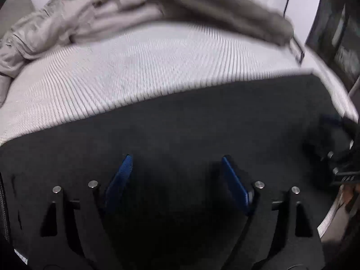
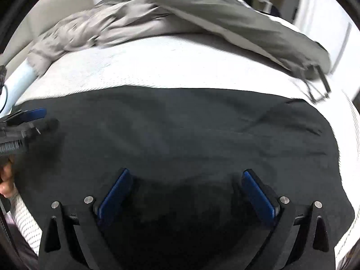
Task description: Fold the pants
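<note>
Black pants [image 2: 180, 130] lie spread flat on the near part of a white textured bed cover [image 2: 157, 67]; in the left wrist view the same black pants [image 1: 180, 117] fill the lower half. My left gripper [image 1: 176, 157] hovers over the dark cloth, open, with nothing between its blue pads [image 1: 121, 175]. My right gripper [image 2: 185, 172] is also open above the pants, its blue pads [image 2: 258, 193] wide apart and empty. The left gripper [image 2: 42, 118] shows at the left edge of the right wrist view, over the pants' left end.
A crumpled taupe garment [image 2: 90, 29] and a darker grey-green garment [image 2: 225, 15] with a strap and buckle [image 2: 319, 87] lie at the back of the bed. A person's hand [image 2: 6, 180] is at the left edge. Dark furniture [image 1: 337, 33] stands at the right.
</note>
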